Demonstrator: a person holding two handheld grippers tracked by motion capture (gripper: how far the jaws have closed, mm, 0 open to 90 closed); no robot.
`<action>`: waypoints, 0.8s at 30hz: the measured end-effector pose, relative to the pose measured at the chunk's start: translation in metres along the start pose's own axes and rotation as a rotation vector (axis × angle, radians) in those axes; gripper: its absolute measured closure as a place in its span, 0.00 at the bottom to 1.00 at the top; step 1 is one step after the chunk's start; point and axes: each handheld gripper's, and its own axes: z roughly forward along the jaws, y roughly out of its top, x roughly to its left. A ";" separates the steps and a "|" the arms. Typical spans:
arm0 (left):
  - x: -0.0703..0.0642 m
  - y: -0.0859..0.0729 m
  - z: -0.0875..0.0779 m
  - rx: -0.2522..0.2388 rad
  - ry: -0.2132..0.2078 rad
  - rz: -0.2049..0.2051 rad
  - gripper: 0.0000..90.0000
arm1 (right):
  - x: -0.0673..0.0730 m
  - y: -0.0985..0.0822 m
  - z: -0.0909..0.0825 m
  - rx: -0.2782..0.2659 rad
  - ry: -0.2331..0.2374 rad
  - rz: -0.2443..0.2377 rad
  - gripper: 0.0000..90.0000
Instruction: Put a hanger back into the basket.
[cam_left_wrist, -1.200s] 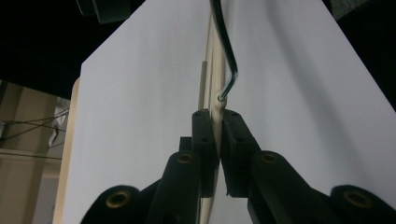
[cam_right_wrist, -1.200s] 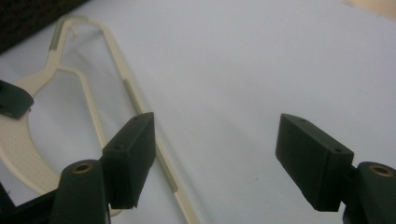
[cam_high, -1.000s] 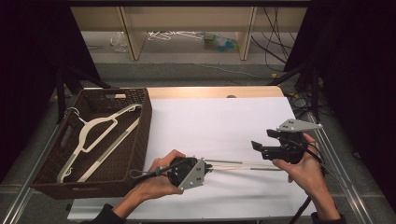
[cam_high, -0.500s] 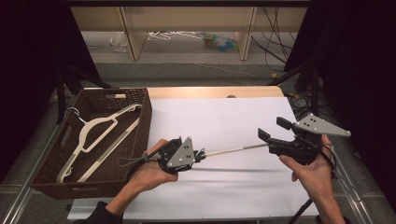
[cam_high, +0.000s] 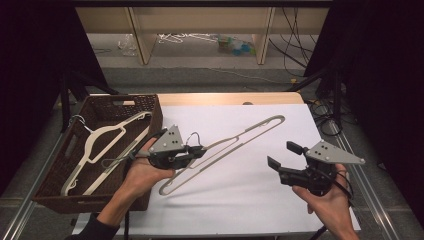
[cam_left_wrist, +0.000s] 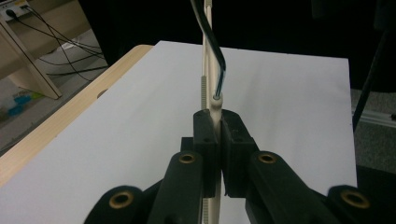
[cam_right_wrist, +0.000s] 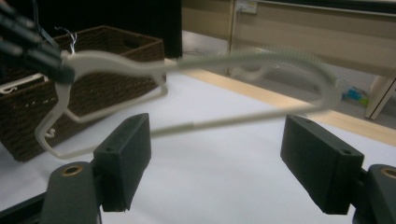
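My left gripper (cam_high: 196, 150) is shut on a cream plastic hanger (cam_high: 240, 134) at its neck, beside the dark wire hook (cam_high: 192, 136), and holds it above the white table sheet (cam_high: 250, 205). The hanger slants from front left to back right. In the left gripper view the jaws pinch the cream neck (cam_left_wrist: 215, 109) and the left gripper (cam_left_wrist: 218, 128) points down the table. My right gripper (cam_high: 284, 155) stands open and empty at the right, apart from the hanger. Its jaws have just been opening wider. In the right gripper view the hanger (cam_right_wrist: 243, 58) hangs beyond the right gripper (cam_right_wrist: 217, 158).
A dark wicker basket (cam_high: 145, 102) stands at the table's left with two more cream hangers (cam_high: 97, 137) in it; it shows at the left of the right gripper view as the basket (cam_right_wrist: 112, 44). A wooden table edge (cam_high: 225, 98) runs along the back. Metal rails border both sides.
The left gripper has risen and moved left with the hanger, which swung from lying across the table to a diagonal. The right gripper drew back to the right, away from the hanger's end.
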 end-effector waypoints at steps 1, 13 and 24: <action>0.004 0.000 -0.003 -0.019 -0.003 -0.040 0.95 | 0.001 -0.004 0.000 0.018 0.004 0.001 0.28; 0.021 0.015 -0.044 -0.133 -0.061 -0.212 0.95 | 0.000 -0.033 -0.001 0.024 0.018 0.017 0.26; 0.035 0.031 -0.096 -0.192 -0.024 -0.268 0.95 | 0.003 -0.048 -0.001 0.027 0.010 0.033 0.26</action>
